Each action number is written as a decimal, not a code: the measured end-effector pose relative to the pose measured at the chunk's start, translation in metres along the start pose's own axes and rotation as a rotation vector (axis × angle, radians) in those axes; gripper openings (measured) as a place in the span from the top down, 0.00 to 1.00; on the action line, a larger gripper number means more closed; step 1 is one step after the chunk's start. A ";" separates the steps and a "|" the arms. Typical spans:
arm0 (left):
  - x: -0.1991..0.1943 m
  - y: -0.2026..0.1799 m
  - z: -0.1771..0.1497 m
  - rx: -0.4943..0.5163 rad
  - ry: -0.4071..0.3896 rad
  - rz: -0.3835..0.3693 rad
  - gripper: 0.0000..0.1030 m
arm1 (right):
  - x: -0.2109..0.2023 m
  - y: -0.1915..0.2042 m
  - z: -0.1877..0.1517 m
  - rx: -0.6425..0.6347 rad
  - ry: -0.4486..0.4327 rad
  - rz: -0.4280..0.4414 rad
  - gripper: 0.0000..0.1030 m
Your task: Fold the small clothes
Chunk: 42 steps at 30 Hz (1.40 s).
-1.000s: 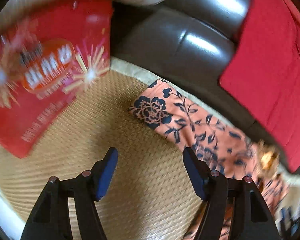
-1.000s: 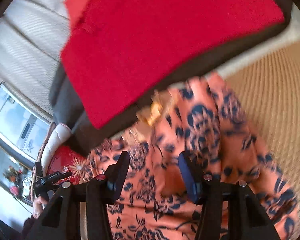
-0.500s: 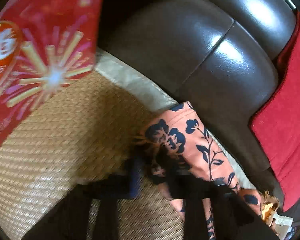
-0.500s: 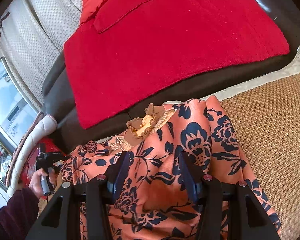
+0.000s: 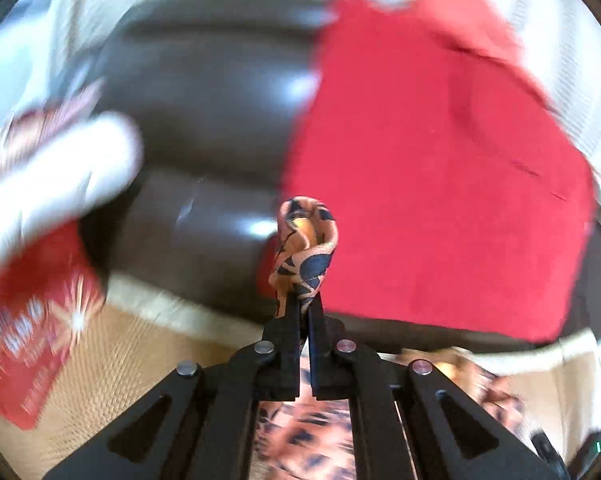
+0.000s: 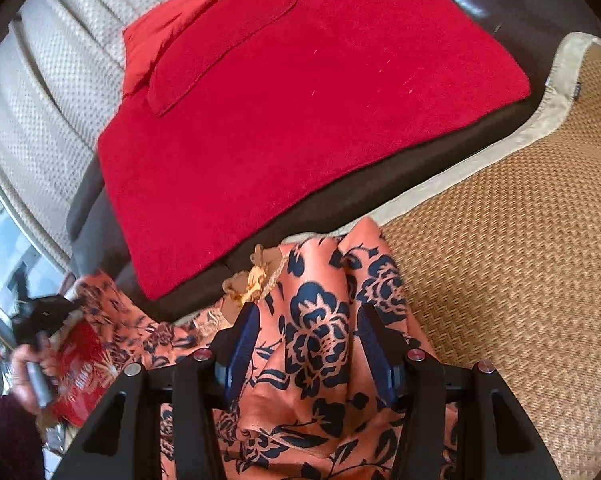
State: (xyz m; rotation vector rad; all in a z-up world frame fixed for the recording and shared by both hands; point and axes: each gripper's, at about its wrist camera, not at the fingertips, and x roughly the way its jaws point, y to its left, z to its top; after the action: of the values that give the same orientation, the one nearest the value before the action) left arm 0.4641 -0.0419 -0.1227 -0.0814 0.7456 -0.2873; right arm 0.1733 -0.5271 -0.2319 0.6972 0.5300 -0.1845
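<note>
Your left claw (image 5: 303, 304) is pinching a garment (image 6: 320, 344) corner, bunched at 12 o'clock above its tips. Your right claw (image 6: 308, 344) is spread, straddling a fold over the mat (image 6: 520, 260).

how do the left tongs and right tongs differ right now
The left tongs are shut on a bunched corner of the floral garment, lifted off the woven mat. The right tongs are open, fingers either side of a raised fold, gripping nothing. Both are black and are at the same orange, navy-flowered cloth.
</note>
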 end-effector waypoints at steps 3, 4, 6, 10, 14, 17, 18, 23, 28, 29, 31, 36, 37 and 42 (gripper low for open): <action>-0.053 -0.080 0.005 0.165 -0.036 -0.056 0.97 | -0.015 -0.008 0.008 0.026 -0.042 -0.003 0.46; -0.071 -0.108 0.002 0.220 -0.047 -0.085 0.97 | -0.020 -0.012 0.011 0.037 -0.059 -0.007 0.46; -0.096 -0.147 -0.007 0.298 -0.062 -0.137 0.97 | -0.031 -0.022 0.014 0.067 -0.087 -0.008 0.46; -0.107 -0.227 -0.032 0.393 0.049 -0.297 0.75 | -0.051 -0.044 0.025 0.138 -0.132 -0.004 0.46; -0.120 -0.255 -0.071 0.493 0.012 -0.321 0.28 | -0.068 -0.067 0.030 0.252 -0.165 0.037 0.32; -0.109 -0.228 -0.088 0.461 0.060 -0.295 0.28 | -0.071 -0.069 0.032 0.256 -0.171 0.048 0.32; -0.101 -0.217 -0.092 0.453 0.076 -0.261 0.28 | -0.069 -0.065 0.032 0.236 -0.162 0.056 0.32; -0.034 -0.132 -0.114 0.333 0.184 -0.001 0.28 | -0.053 -0.028 0.023 0.100 -0.084 0.072 0.32; 0.016 -0.059 -0.152 0.228 0.263 0.149 0.28 | -0.023 -0.001 0.012 0.013 0.018 0.083 0.39; 0.031 -0.054 -0.163 0.224 0.291 0.175 0.29 | -0.010 0.005 0.007 -0.016 0.076 0.063 0.40; 0.055 -0.042 -0.183 0.240 0.369 0.233 0.32 | 0.014 0.008 -0.004 -0.052 0.184 0.002 0.42; 0.056 -0.020 -0.203 0.207 0.418 0.262 0.33 | 0.033 0.023 -0.023 -0.197 0.304 -0.145 0.54; 0.048 -0.018 -0.201 0.199 0.393 0.255 0.33 | 0.025 0.026 -0.022 -0.196 0.272 -0.123 0.53; 0.034 -0.009 -0.218 0.196 0.391 0.260 0.33 | 0.008 0.052 -0.028 -0.326 0.210 -0.021 0.53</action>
State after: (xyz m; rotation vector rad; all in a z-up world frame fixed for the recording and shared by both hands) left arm 0.3380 -0.0541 -0.3034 0.2634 1.0993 -0.1264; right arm 0.1859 -0.4695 -0.2246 0.3941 0.7491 -0.0422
